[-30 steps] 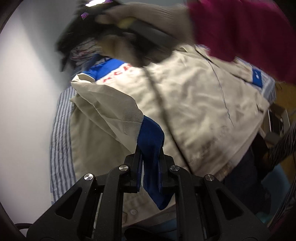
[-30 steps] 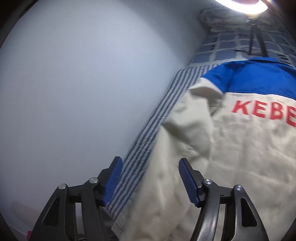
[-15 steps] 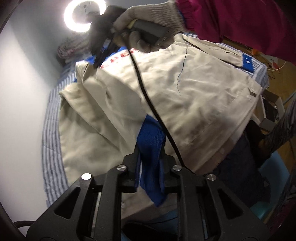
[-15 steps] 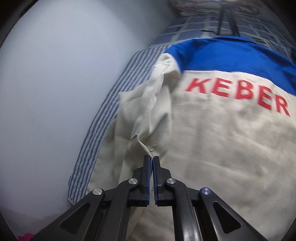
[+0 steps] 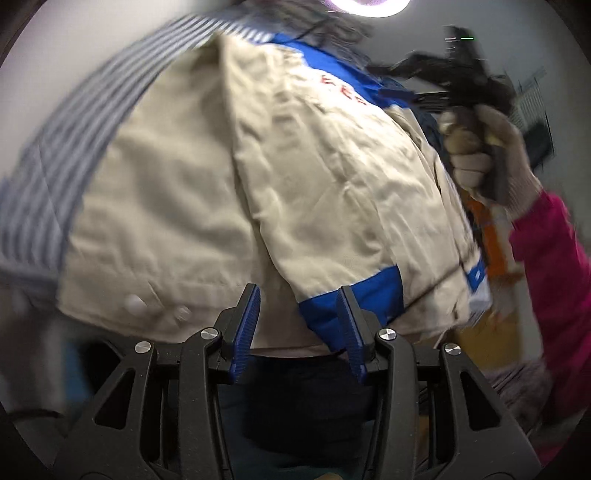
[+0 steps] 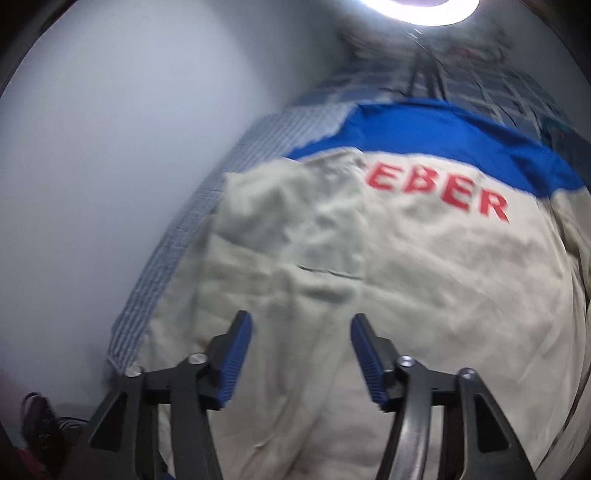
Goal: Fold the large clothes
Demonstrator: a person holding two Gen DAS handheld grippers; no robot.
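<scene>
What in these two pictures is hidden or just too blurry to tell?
- Red lettering on the jacket: right wrist view, first letters smeared by motion blur.
- Jacket's front: both views, it lies face down on the striped sheet.
- Items by the gloved hand: left wrist view, blurred, cut off at the edge.
- Bed's far end: right wrist view, lamp glare.

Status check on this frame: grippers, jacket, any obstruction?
Left gripper open, blue cuff loose between fingers. Right gripper open over beige jacket. Jacket on striped sheet. No obstruction seen.
</scene>
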